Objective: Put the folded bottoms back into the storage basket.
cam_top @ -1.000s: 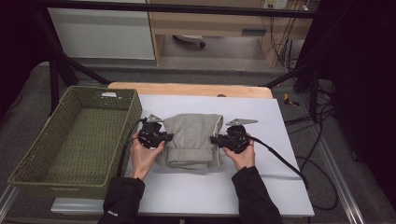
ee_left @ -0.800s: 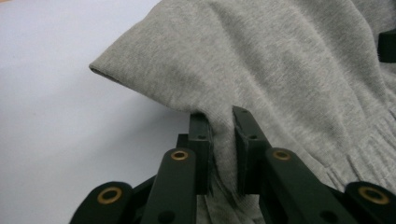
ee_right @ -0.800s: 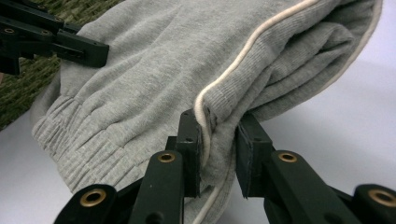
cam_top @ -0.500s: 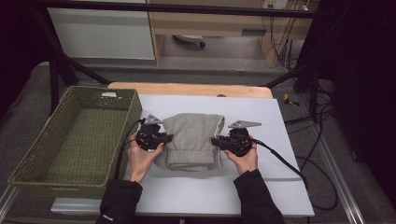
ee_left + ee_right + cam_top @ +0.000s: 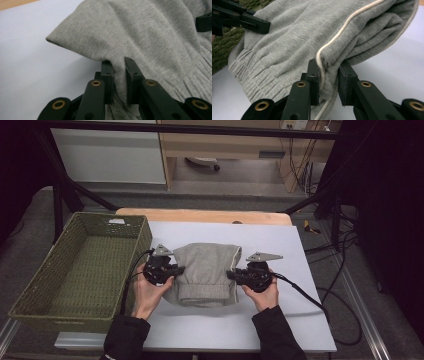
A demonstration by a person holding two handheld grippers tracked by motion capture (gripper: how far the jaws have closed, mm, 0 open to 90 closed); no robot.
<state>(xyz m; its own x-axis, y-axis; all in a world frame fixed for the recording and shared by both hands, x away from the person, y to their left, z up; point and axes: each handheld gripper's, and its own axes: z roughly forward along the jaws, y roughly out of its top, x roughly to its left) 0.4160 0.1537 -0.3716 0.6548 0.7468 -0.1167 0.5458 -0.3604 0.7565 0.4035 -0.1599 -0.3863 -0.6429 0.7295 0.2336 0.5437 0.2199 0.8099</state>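
— Where's the garment (image 5: 207,272)?
— On the table (image 5: 300,320), mid-sheet, between left gripper (image 5: 176,270) and right gripper (image 5: 232,275).
— And the basket (image 5: 30,290)?
— Left of it all, just beside the left gripper, at the table's left edge.

A folded grey knitted sweatshirt (image 5: 150,37) is seen lying on the pale lilac-white tabletop (image 5: 32,62), with a strip of light wood showing at the upper left corner. A fold of the sweatshirt's edge is pinched between the two black jaws of the left gripper (image 5: 119,75). A ribbed hem is seen at the lower right. The black tip of the right gripper (image 5: 204,22) is seen against the fabric at the upper right edge.
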